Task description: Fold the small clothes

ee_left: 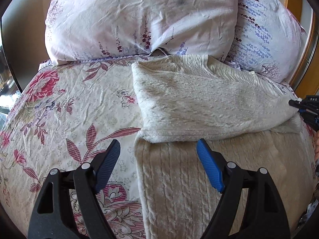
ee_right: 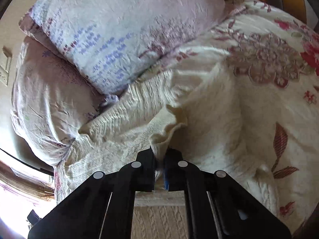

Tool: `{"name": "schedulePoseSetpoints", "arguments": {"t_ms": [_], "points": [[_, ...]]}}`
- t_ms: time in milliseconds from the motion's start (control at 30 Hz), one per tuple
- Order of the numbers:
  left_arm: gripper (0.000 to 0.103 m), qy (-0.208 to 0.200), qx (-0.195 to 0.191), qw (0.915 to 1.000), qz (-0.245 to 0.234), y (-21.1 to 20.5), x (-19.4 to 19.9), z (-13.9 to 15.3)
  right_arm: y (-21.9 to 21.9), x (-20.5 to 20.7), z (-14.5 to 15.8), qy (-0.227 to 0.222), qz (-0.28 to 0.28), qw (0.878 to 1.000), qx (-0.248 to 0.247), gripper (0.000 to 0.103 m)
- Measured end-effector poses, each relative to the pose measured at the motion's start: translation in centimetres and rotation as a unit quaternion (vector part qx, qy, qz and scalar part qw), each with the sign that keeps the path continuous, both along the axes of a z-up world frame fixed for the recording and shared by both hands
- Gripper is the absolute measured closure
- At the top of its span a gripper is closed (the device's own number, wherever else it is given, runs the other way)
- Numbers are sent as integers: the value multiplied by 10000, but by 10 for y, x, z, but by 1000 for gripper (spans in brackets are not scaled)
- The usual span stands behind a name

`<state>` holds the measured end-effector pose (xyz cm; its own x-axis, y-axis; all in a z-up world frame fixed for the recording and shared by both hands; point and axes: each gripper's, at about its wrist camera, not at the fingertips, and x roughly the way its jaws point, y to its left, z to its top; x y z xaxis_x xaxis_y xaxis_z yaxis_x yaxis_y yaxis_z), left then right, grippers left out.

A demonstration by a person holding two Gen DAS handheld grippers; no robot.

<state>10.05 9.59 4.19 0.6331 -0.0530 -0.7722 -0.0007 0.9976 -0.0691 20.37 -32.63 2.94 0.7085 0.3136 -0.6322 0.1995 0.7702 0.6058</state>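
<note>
Left tongs: your left tongs stand released, blue pads wide apart, hovering just over the near-left edge of the sweater, gripping nothing.
Right tongs: your right tongs are clenched on a bunched corner of the cream knit; in the left view they show at the far right edge of the fold.
Sweater: the cream cable-knit sweater lies on the bed, its far part doubled over the near part, with the fold line running across just beyond your left pads.
Surroundings: two floral pillows sit at the far end, touching the sweater's far edge.
Step, as I judge it: you are carrying a flap across to make the fold.
Risk one: plush knit may slip from so narrow a pinch, and the flap would drop short.
Risk two: with the left side unpinned, your pull could drag the whole garment and skew the crease.
Risk three: the flap may snag the pillows.
</note>
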Motion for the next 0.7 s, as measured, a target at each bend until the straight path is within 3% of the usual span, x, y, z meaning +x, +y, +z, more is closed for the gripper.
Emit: {"name": "schedulePoseSetpoints", "arguments": {"t_ms": [100, 267, 367, 500, 700], "points": [[25, 39, 72, 10000, -32, -2, 5, -3, -9, -11, 17, -281, -320, 9986, -326, 97], [32, 163, 196, 9996, -73, -7, 12, -8, -18, -19, -25, 503, -424, 9977, -168, 97], [35, 203, 298, 9993, -82, -6, 14, -8, -17, -24, -32, 566, -453, 9974, -33, 96], [36, 169, 391, 9979, -485, -5, 7, -2, -17, -23, -27, 492, -390, 9980, -76, 96], [35, 70, 1543, 9839, -899, -14, 4, -4, -17, -21, -35, 561, -382, 9977, 60, 96]]}}
